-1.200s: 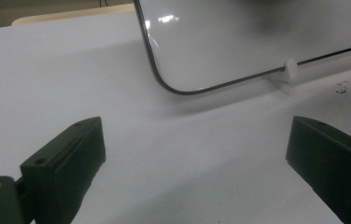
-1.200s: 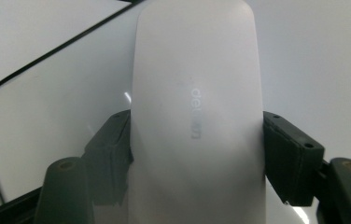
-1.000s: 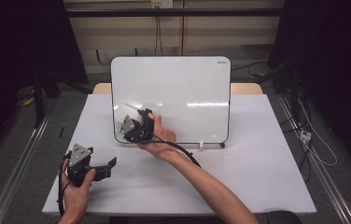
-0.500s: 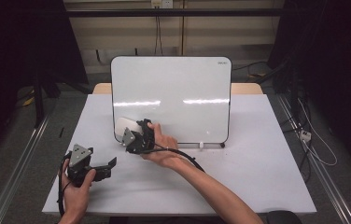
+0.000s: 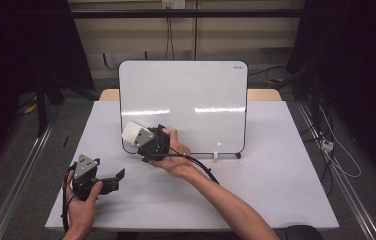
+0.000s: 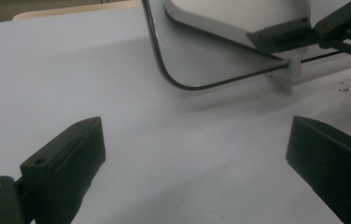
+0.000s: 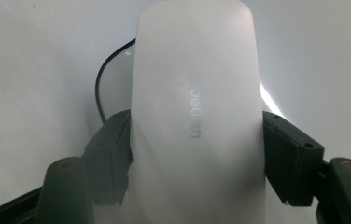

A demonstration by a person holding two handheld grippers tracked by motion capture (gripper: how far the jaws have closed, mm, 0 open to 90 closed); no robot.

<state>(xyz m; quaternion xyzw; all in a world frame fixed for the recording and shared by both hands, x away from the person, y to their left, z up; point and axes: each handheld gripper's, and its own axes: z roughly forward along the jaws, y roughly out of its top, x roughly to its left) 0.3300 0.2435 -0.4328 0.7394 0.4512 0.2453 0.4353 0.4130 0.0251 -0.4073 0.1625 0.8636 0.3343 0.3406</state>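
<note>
A white board stands upright at the back of the table. My right gripper is shut on a white eraser and holds it at the board's lower left corner. In the right gripper view the eraser sits clamped between both jaws of the right gripper, with the board's surface behind it. My left gripper rests low over the table's front left, open and holding nothing. In the left gripper view the left gripper faces the board's rounded corner and the eraser.
White sheet covers the table. The board rests on small white feet along its bottom edge. A black cable trails from the right gripper across the sheet. Metal rails run beside the table.
My right gripper with the eraser has slid slightly down along the board's lower left part and turned a little. The left gripper has stayed where it was.
</note>
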